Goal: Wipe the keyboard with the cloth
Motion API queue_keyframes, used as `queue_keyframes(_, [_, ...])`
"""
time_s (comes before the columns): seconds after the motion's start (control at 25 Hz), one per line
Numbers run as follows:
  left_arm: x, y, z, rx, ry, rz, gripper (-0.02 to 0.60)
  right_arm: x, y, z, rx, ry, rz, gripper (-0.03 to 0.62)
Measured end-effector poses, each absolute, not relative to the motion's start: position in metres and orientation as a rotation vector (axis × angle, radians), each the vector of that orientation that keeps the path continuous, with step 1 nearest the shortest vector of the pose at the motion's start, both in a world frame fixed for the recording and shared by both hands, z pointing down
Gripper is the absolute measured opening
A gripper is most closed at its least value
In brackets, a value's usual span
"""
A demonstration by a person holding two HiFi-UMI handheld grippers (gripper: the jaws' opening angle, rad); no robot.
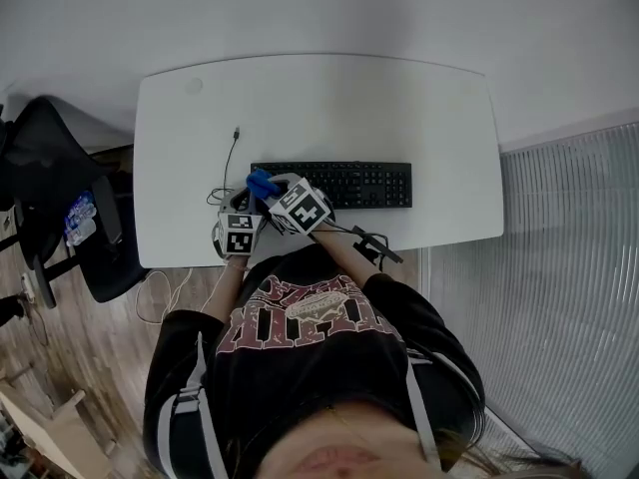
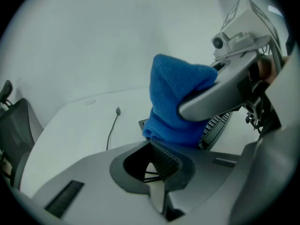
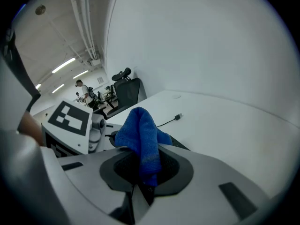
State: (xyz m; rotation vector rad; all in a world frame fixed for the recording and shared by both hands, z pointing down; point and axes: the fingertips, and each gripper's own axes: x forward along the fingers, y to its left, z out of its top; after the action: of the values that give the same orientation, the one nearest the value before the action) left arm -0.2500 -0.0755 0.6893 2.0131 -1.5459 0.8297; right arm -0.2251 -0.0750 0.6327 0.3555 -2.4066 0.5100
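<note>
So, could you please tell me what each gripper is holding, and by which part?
The right gripper pinches the blue cloth by one bunched end; the left gripper holds nothing.

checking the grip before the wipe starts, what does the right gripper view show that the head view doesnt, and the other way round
Only the right gripper view: the right gripper has its jaws shut on the blue cloth, a fold standing up above them. Only the head view: the whole keyboard, with the cloth held at its left end. Both: the cloth, the white desk and the loose cable.
</note>
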Motion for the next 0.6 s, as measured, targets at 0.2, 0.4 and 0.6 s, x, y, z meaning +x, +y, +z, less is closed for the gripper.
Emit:
queue_keyframes(0.2, [-0.25, -0.076, 0.688, 2.013, -1.551, 0.823, 0.032, -0.223, -0.074, 0.643, 0.341, -2.375, 0.412, 0.064])
queue_keyframes(0.4, [-0.25, -0.077, 0.687, 2.016, -1.551, 0.829, 0.032, -0.22, -0.075, 0.646, 0.335, -2.353, 0.353, 0.064])
queue_keyframes(0.6, [-0.25, -0.076, 0.687, 2.016, -1.551, 0.832, 0.032, -0.212, -0.078, 0.646, 0.357, -2.344, 0.343, 0.064])
